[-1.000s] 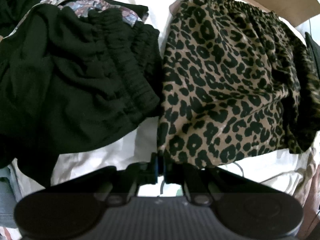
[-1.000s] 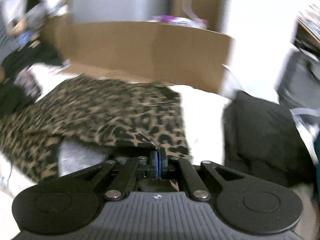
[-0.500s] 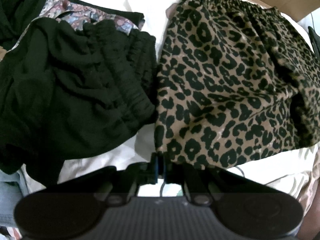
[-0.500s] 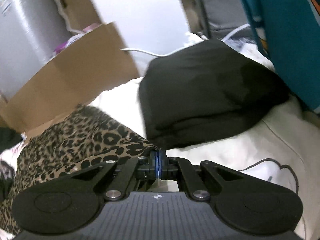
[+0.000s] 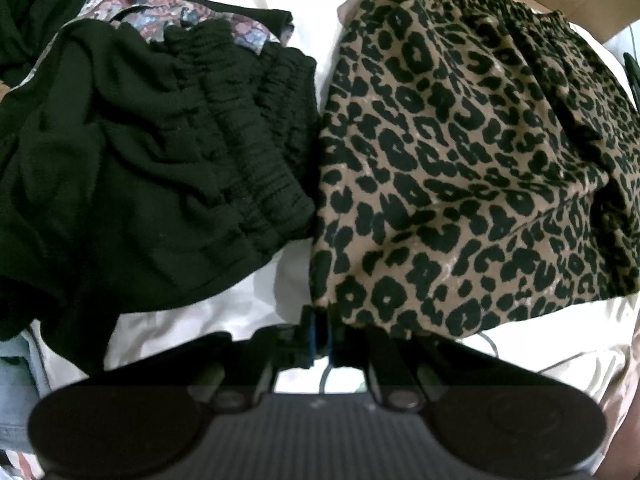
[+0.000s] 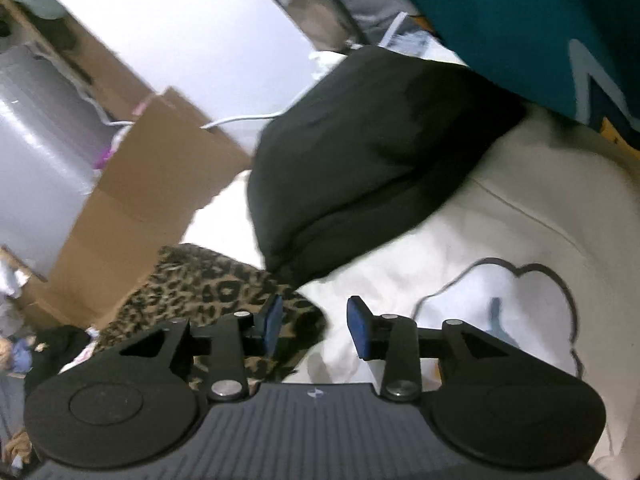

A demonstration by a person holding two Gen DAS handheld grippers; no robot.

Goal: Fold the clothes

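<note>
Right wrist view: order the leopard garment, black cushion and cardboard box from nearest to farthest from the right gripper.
1. Leopard garment: just beyond the left fingertip of the right gripper, whose jaws are opening with nothing between them.
2. Black cushion: ahead, centre.
3. Cardboard box: behind the garment, left.

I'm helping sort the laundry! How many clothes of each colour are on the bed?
Leopard print: 1, the leopard-print garment
Black: 2, the crumpled black garment and the folded black garment
Floral pattern: 1, the floral garment, mostly hidden under the crumpled black one
Total: 4

More dark cloth at the left view's top corner is too cut off to count.
</note>
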